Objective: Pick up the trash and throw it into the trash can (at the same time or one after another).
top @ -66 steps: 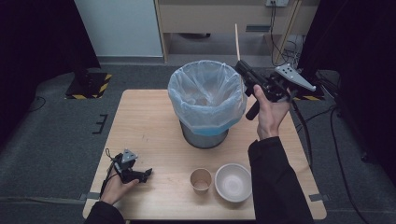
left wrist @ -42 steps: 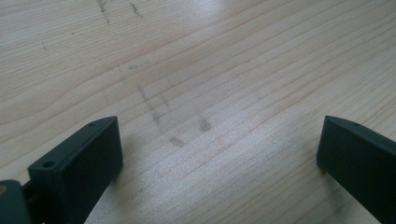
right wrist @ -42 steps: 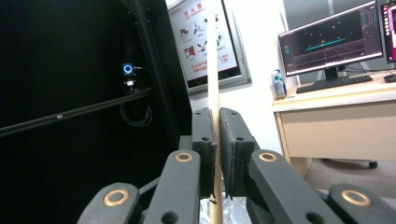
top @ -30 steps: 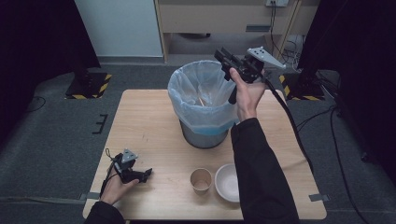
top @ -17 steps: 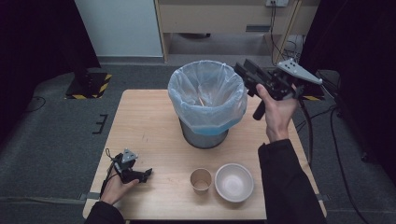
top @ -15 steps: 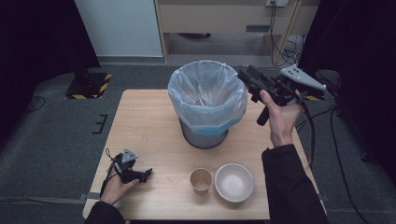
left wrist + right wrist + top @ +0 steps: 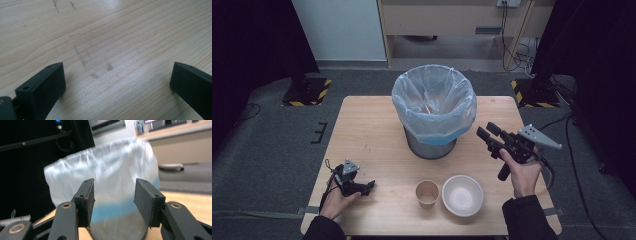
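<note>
Right gripper jaws seen parted, just been opening, nothing between them; aimed level at the grey round bin lined with a translucent white-blue plastic bag, held just right of it above the light wooden table. Thin wooden stick seen lying inside the bag. Left gripper jaws spread wide, empty, rested low on the grainy tabletop at front left. Brown paper cup and white round bowl sat side by side at front edge
</note>
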Tool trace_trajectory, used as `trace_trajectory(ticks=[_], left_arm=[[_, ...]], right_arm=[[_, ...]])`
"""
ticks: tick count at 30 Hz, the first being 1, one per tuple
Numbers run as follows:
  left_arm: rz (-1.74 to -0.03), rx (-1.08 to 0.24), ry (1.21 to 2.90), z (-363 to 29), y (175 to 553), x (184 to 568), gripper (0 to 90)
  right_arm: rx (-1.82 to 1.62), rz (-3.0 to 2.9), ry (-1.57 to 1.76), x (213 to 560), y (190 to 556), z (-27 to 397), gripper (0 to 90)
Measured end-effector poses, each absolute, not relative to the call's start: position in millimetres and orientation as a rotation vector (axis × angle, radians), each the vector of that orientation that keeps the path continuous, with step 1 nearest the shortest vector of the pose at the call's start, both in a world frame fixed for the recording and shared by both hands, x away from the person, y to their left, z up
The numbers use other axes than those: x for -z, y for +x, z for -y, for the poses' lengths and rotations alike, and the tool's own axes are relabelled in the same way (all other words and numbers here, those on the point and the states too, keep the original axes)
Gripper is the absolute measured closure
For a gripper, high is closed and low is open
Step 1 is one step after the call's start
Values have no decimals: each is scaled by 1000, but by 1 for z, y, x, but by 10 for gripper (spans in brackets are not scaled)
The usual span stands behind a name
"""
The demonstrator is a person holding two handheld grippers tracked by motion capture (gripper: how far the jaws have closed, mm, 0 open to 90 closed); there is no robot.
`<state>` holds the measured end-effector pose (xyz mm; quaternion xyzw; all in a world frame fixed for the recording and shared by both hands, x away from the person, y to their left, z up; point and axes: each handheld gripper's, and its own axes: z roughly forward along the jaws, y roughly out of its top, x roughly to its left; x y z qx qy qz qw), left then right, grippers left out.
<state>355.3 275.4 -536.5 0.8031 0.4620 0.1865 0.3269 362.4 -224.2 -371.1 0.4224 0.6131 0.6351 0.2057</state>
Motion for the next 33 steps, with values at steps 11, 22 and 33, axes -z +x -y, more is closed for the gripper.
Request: trace_trajectory(ticks=[11,22,33], left_arm=[[-1211,-489,2103,-275,355,536,0],[-1211,-489,2103,-275,355,536,0],[-1211,-489,2103,-275,355,536,0]], right_arm=[[-1586,-1960,1208,439,338,229,516],[-1415,-2224,1301,481,335,232,479],[-1259,-2434,1345,502,340,227,512]])
